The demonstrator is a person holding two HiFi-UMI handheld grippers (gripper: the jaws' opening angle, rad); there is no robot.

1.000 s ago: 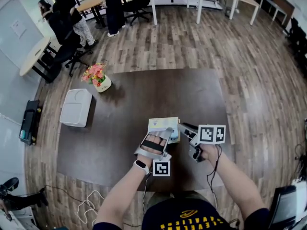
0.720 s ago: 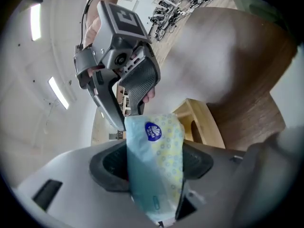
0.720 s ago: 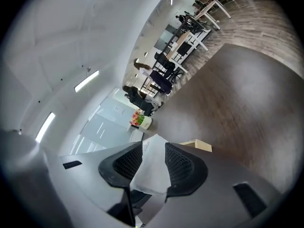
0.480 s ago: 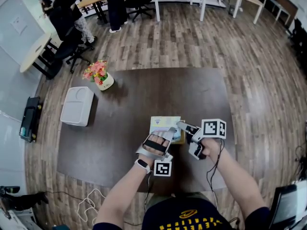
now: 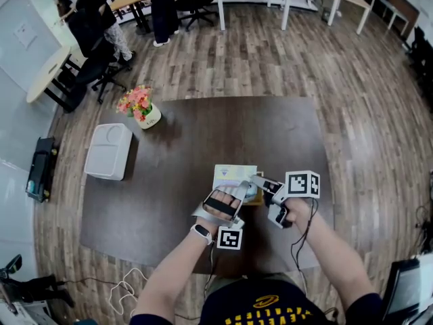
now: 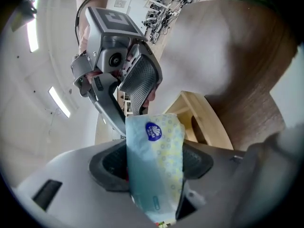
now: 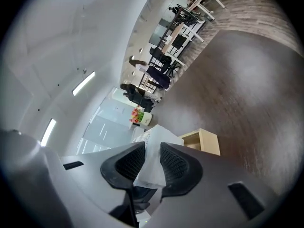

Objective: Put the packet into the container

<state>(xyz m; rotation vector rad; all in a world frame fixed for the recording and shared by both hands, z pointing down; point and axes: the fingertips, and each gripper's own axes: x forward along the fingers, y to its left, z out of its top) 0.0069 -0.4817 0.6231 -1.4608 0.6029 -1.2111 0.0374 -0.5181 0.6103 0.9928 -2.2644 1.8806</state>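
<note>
The left claw squeezes the blue and yellow packet and holds it up right by the open wooden box on the dark table. The right claw has just been closing, and it pinches the packet's thin white edge.

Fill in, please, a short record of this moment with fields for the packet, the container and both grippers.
packet: pale blue and yellow, held by both grippers, not yet in the container
container: open light-wood box, right beside the packet
left gripper: jaws clamped on the packet
right gripper: jaws have just been closing, on the packet's white edge
</note>
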